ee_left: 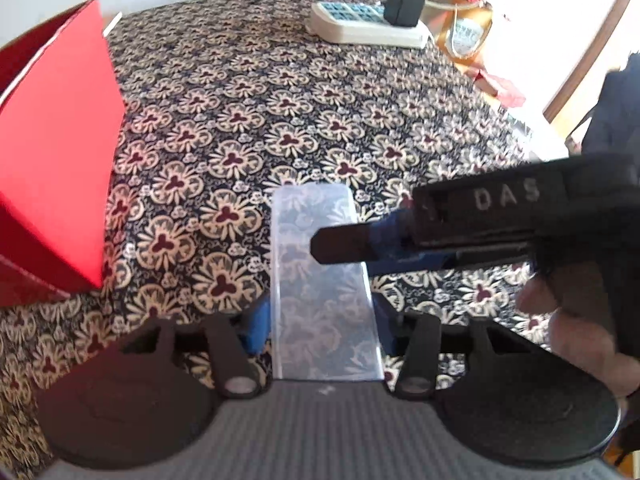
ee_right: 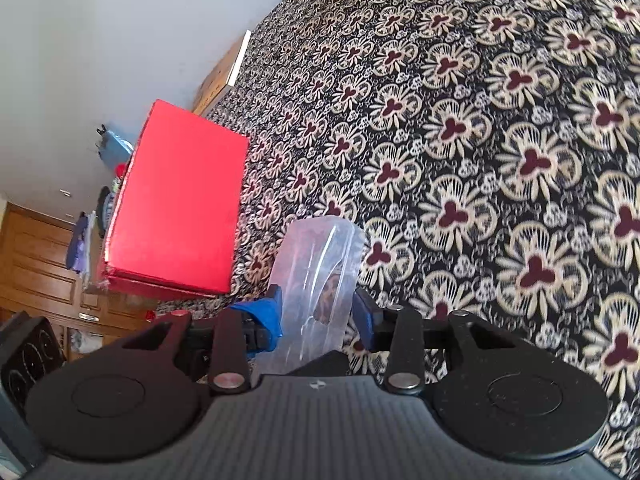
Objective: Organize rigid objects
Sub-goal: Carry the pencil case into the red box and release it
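Holding: left gripper [ee_left: 322, 312] has a clear plastic case [ee_left: 320, 280] clamped between its blue fingers [ee_left: 256, 328], case sticking forward over the table [ee_left: 280, 100].
Right gripper: comes in from the right in the left wrist view [ee_left: 344, 246], its black tip lying across the case about midway up; contact there not clear.
Right wrist view: right gripper [ee_right: 318, 312] has the case [ee_right: 316, 280] between its fingers [ee_right: 264, 316]; both pads sit tight against the case sides, closed on it.
Case: transparent, long, rectangular, tablecloth pattern shows through it; something dark shows inside in the right wrist view, too blurred to name.
Red box [ee_left: 56, 160]: on the table, left of the case, near but apart from it; also left of the case in the right wrist view [ee_right: 180, 200].
Power strip [ee_left: 368, 26]: far edge of the table, well beyond the case, black adapter [ee_left: 404, 2] plugged into it.
Bottle [ee_left: 466, 34]: amber, just right of the power strip.
Hand [ee_left: 580, 320]: right of the case, on the right gripper's handle.
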Motion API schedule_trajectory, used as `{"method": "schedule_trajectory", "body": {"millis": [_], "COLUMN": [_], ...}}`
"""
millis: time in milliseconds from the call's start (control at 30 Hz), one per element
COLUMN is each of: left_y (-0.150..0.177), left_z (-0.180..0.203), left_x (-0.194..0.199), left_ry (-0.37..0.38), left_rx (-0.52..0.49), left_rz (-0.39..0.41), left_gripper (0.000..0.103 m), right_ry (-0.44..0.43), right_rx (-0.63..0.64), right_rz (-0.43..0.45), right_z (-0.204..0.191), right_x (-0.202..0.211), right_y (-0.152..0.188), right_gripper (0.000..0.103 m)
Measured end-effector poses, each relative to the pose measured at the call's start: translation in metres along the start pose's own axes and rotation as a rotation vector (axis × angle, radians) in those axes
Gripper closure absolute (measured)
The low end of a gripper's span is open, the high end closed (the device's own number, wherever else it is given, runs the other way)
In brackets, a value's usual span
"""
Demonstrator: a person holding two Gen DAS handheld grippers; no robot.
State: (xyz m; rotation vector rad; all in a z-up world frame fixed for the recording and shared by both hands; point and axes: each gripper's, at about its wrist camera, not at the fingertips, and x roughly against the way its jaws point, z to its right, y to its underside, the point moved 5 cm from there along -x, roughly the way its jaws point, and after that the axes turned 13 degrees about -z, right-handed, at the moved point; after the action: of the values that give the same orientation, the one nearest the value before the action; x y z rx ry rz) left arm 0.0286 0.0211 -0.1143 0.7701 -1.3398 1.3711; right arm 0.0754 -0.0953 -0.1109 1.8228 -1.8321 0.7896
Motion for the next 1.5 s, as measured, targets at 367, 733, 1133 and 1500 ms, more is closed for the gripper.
{"method": "schedule_trajectory", "body": {"millis": [367,733,1133,1500], "left_y": [0.003,-0.037,-0.066,-0.05], "left_z": [-0.007,-0.119,-0.235,-0.239], "left_x": [0.065,0.17,0.134,0.093], "left_ry": [0.038,0.101,0.222,0.196], "left_rx": [-0.043,-0.031,0.113,0.077], "left_rz": [0.152,0.358,0.243,0.121], "left_gripper": [0.054,0.054,0.051,0.045], "right_ry": [-0.141,-0.065,0.291,0.545], "right_rx": [0.046,0.316,0.446,0.488], "right_rz": [0.059,0.173,0.079,0.068], "right_z": [-0.051,-0.195,-0.247,-0.232], "right_x": [0.016,-0.004,-0.111,-0.141], "right_y": [0.013,-0.044,-0.088,-0.078], "right_gripper": [0.081,0.083,0.082,0.084]}}
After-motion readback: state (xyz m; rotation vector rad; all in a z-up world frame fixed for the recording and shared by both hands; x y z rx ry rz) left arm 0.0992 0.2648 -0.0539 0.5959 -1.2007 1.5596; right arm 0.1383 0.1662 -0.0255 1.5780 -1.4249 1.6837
